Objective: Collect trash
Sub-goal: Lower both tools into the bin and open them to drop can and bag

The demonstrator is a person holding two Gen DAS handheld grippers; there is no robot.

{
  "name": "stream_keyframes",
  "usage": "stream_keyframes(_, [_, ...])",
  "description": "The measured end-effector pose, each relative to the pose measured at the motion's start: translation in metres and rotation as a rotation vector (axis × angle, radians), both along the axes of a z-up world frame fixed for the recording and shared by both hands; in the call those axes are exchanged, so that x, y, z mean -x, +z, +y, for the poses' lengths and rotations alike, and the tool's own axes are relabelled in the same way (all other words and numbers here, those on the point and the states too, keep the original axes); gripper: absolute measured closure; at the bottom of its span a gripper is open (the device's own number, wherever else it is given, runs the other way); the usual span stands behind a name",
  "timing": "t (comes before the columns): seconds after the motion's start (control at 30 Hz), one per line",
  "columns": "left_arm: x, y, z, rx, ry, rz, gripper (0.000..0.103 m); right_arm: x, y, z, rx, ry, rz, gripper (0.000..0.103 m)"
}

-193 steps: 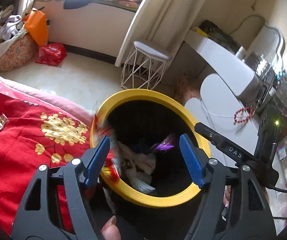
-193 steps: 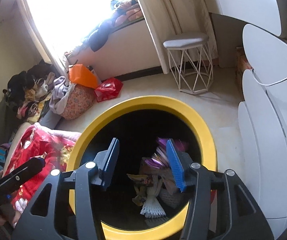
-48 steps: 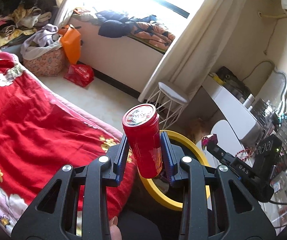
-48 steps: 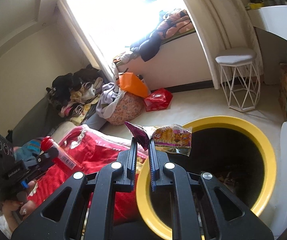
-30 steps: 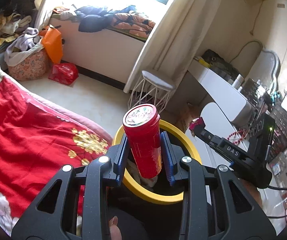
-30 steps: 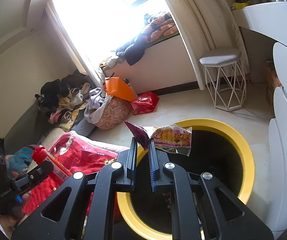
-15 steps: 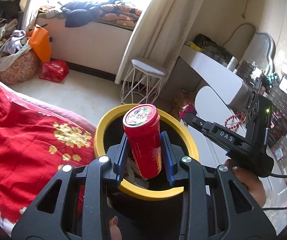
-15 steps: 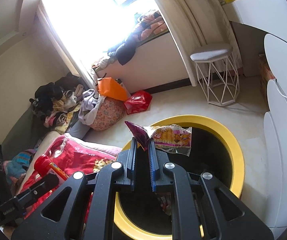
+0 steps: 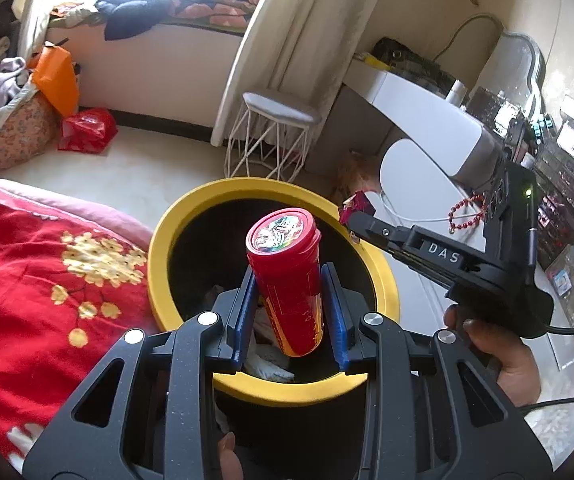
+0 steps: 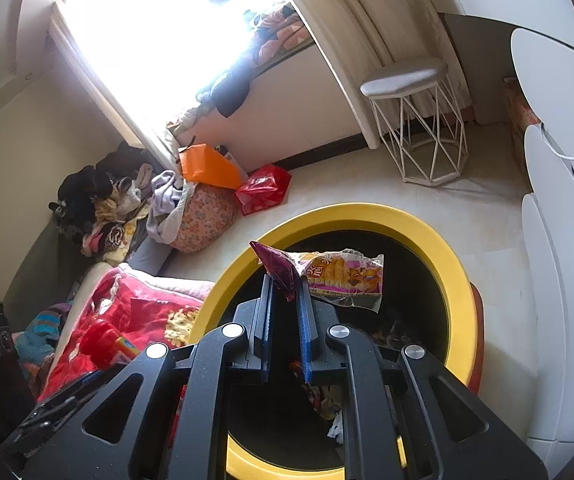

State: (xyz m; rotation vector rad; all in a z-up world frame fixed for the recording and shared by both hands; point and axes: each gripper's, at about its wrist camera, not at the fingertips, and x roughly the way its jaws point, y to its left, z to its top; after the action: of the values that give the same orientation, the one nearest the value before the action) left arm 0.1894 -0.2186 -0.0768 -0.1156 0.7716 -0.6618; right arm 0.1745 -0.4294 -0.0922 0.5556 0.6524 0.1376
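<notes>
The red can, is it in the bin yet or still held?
Held: the left claw grips the can over the bin.

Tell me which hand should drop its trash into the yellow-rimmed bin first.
Left, probably. The left gripper holds the red can squarely over the bin opening. The right gripper pinches its snack wrapper over the opening too, but nearer the rim.

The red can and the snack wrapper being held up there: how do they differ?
The red can is a stiff cylinder with a printed lid, while the snack wrapper is flat, crinkled film. The left gripper clamps the can around its body; the right gripper pinches only the wrapper's purple corner, the rest jutting sideways. Both hang over the yellow-rimmed bin.
</notes>
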Motion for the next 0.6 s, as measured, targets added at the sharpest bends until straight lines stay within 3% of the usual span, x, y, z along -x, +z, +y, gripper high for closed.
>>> stream_keyframes(0.43, [-0.022,-0.024,-0.017,-0.043,-0.013,0.062,0.077,-0.002,-0.002,-0.004,0.001,-0.008,0.006,0.089])
stream_keyframes(0.57, [-0.027,-0.026,-0.019,-0.058,-0.012,0.076,0.076,0.000,-0.002,-0.004,0.002,-0.018,0.009,0.084])
stream_keyframes(0.6, [-0.028,-0.026,-0.018,-0.060,-0.011,0.077,0.071,0.000,-0.002,-0.004,0.003,-0.021,0.009,0.081])
